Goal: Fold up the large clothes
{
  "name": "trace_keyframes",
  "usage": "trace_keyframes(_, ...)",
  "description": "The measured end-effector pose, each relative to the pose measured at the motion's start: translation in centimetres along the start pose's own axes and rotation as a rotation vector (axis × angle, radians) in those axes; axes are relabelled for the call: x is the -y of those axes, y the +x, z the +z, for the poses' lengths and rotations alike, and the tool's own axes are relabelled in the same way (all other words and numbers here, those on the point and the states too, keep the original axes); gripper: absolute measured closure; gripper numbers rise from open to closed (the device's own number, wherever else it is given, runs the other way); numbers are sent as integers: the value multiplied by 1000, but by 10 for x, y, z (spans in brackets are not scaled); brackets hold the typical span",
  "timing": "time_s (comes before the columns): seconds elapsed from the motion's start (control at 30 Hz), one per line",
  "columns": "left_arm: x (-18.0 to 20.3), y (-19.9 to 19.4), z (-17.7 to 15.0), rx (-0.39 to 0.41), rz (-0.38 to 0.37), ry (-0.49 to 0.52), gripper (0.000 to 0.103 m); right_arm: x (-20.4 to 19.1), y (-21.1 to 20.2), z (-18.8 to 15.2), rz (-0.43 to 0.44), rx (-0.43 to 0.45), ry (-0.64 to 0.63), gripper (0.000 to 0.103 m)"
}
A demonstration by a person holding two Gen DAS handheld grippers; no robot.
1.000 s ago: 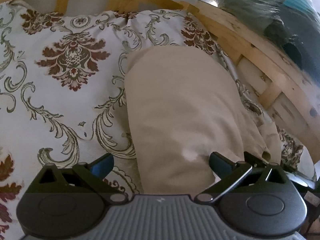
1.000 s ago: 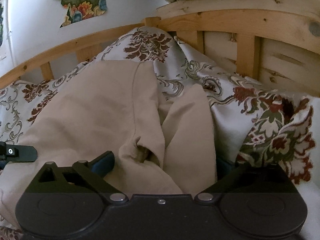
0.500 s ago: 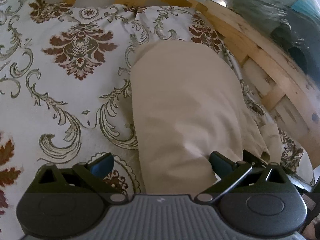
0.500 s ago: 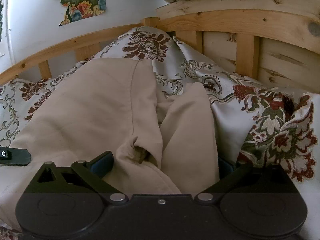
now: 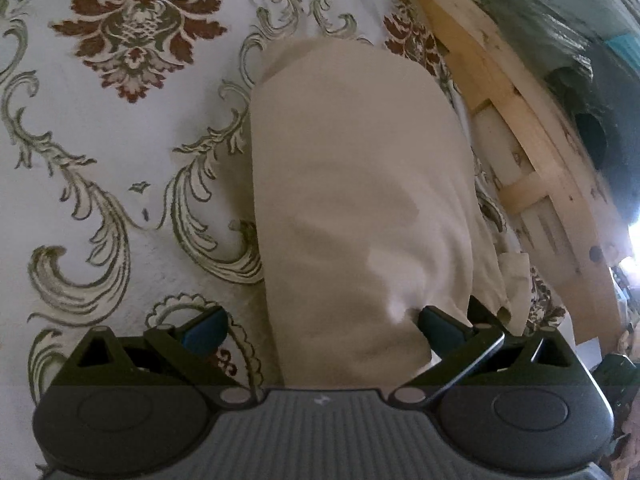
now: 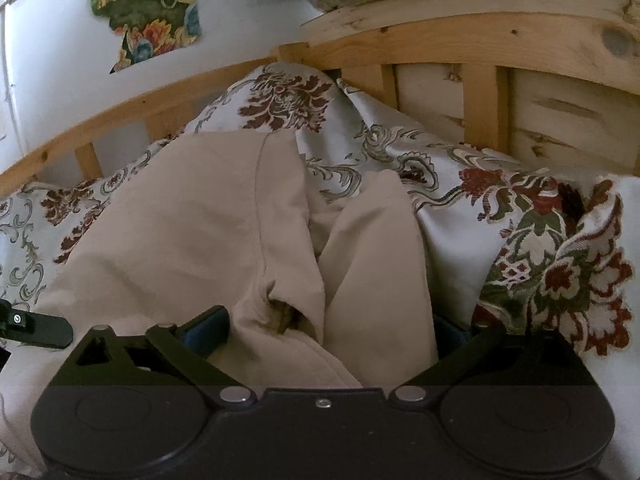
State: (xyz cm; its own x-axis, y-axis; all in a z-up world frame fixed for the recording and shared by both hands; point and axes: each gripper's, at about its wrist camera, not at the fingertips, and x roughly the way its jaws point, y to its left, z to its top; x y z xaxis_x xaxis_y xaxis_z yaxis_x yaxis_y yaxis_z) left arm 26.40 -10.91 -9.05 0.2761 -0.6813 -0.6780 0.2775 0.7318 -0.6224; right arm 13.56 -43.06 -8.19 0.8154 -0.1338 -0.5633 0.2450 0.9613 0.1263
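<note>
Both your claws gape wide over the beige trousers (image 5: pixel 360 200) on the bed (image 5: pixel 100 160). Their long axis runs straight ahead from your left claw (image 5: pixel 322 326); your right claw (image 6: pixel 328 330) straddles the bunched end beside the wooden rail (image 6: pixel 440 44).

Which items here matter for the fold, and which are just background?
In play:
- beige garment
- left tool, open around the garment
- right tool, open around the garment

Background:
- floral bedspread
- wooden bed frame
- floral picture on wall
</note>
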Motion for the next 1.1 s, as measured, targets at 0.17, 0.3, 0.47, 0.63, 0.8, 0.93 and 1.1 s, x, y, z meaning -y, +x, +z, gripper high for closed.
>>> trace_keyframes(0.17, 2, 12, 12, -45, -9, 7, 0, -4, 4, -3, -11, -1, -39, 1)
trace_keyframes(0.3, 9, 18, 17, -60, -12, 87, 7, -4, 5, -4, -16, 3, -43, 1)
trace_keyframes(0.47, 26, 19, 18, -61, 7, 144, 19, -9, 6, -6, -45, 7, -61, 8)
trace_keyframes(0.63, 47, 12, 12, -20, 68, 188, 33, -12, 2, -5, -41, -2, -65, 38)
trace_keyframes(0.8, 72, -9, 0, 58, 127, 294, 49, -27, -13, -3, -9, 25, -130, 76)
trace_keyframes(0.93, 73, -38, -2, 123, 119, 337, 55, -56, -32, -3, -11, 111, -291, 84)
trace_keyframes(1.1, 50, -78, 12, 193, 163, 366, 56, -97, -43, -1, 23, 260, -427, 85)
